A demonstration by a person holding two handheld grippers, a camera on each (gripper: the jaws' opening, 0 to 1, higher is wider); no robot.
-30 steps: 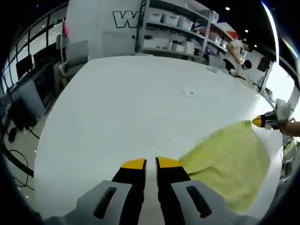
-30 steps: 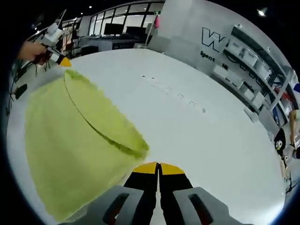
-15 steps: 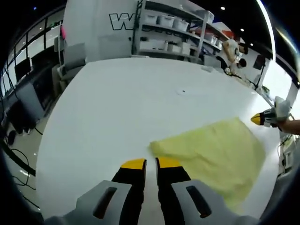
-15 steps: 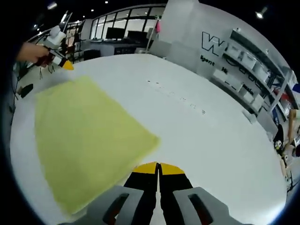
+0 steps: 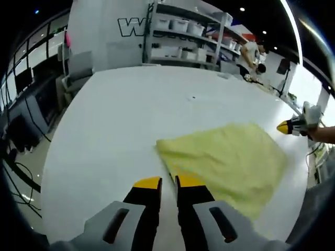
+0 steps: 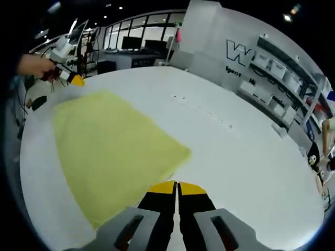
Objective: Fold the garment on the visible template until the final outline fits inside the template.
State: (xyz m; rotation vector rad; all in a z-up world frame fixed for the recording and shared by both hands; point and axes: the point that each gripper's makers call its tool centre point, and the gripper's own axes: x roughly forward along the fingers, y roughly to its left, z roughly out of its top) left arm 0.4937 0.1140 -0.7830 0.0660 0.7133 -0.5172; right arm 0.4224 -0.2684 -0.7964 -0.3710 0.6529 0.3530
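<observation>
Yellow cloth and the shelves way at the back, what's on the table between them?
Almost nothing. In the left gripper view, bare white table stretches from the yellow cloth to the shelves, with just one tiny dark speck.

Yellow-green garment [image 5: 225,159] lies flat on the white table [image 5: 120,120], spread as one roughly four-sided sheet with a soft, slightly textured surface. Edges appear even; any fold line cannot be confirmed. One corner points toward the table's middle.
</observation>
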